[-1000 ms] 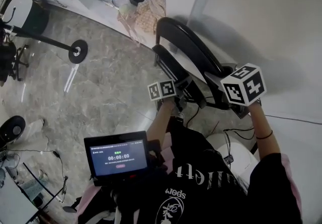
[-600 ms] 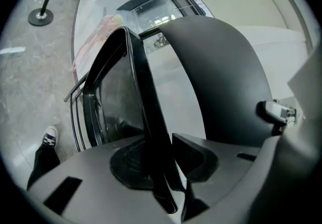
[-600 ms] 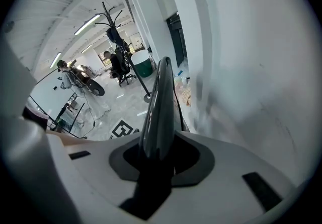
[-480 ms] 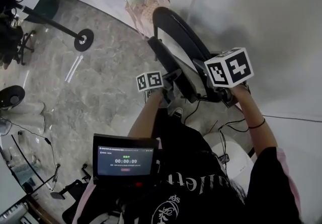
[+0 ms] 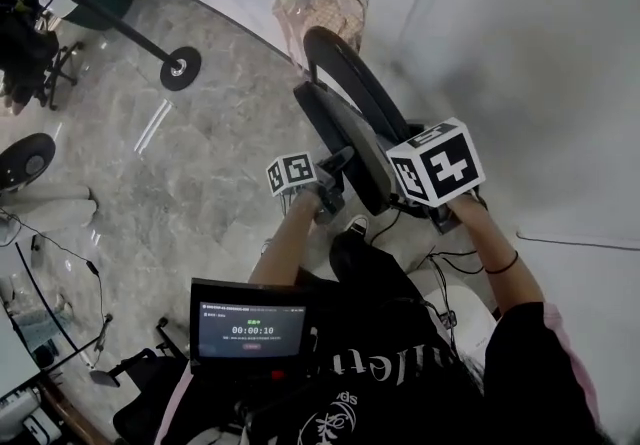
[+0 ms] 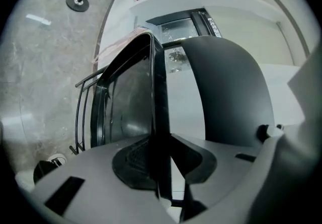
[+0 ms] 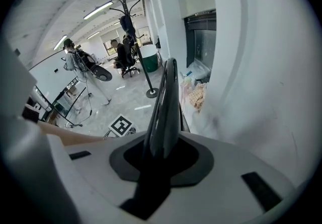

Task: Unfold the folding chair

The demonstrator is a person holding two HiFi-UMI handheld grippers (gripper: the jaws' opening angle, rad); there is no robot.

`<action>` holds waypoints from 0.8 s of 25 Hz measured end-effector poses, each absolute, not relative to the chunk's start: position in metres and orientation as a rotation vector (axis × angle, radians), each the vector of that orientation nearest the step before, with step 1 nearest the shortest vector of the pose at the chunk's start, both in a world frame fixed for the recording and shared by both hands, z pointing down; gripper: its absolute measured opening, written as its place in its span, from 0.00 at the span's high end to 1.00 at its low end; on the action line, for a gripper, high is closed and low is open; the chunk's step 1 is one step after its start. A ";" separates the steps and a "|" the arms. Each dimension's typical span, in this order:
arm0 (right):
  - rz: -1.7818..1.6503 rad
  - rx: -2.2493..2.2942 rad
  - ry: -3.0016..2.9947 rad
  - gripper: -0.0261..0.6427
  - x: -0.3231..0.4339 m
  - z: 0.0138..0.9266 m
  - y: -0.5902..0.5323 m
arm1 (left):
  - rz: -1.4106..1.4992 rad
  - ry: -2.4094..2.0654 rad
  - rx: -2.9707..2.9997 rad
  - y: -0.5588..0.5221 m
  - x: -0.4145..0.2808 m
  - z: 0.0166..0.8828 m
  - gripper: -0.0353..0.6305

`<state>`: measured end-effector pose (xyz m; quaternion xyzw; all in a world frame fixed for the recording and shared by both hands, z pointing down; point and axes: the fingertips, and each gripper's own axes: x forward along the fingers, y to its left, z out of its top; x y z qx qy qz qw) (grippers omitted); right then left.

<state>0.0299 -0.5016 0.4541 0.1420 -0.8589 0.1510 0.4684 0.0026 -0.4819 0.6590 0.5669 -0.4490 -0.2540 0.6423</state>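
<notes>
The folding chair [image 5: 350, 128] stands nearly folded on the marble floor [image 5: 200, 183] beside the white wall [image 5: 520, 53], as only the head view shows. The left gripper [image 6: 161, 162] has just been closing its jaws, and its own view shows them pinching a thin black panel edge of the chair; the right gripper [image 7: 160, 160] is clamped on another edge; only its view takes in a coat stand [image 7: 143, 64] across the room.

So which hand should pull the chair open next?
Probably left. The left tool has just been closing on the seat by its edge, ready to swing it out, while the right tool clamps the backrest, holding it steady.
</notes>
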 end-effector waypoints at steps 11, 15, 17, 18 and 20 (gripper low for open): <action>0.532 0.421 -2.102 0.83 -0.033 0.446 -0.411 | -0.456 -1.050 1.406 -0.377 -0.087 0.648 0.81; 0.591 0.439 -2.113 0.83 -0.070 0.448 -0.358 | -0.423 -1.056 1.436 -0.323 -0.130 0.648 0.81; 0.604 0.443 -2.116 0.83 -0.090 0.449 -0.330 | -0.407 -1.053 1.442 -0.294 -0.152 0.648 0.81; 0.607 0.443 -2.117 0.83 -0.101 0.448 -0.315 | -0.402 -1.049 1.443 -0.279 -0.163 0.648 0.81; 0.599 0.443 -2.120 0.82 -0.123 0.448 -0.284 | -0.404 -1.038 1.442 -0.247 -0.186 0.648 0.81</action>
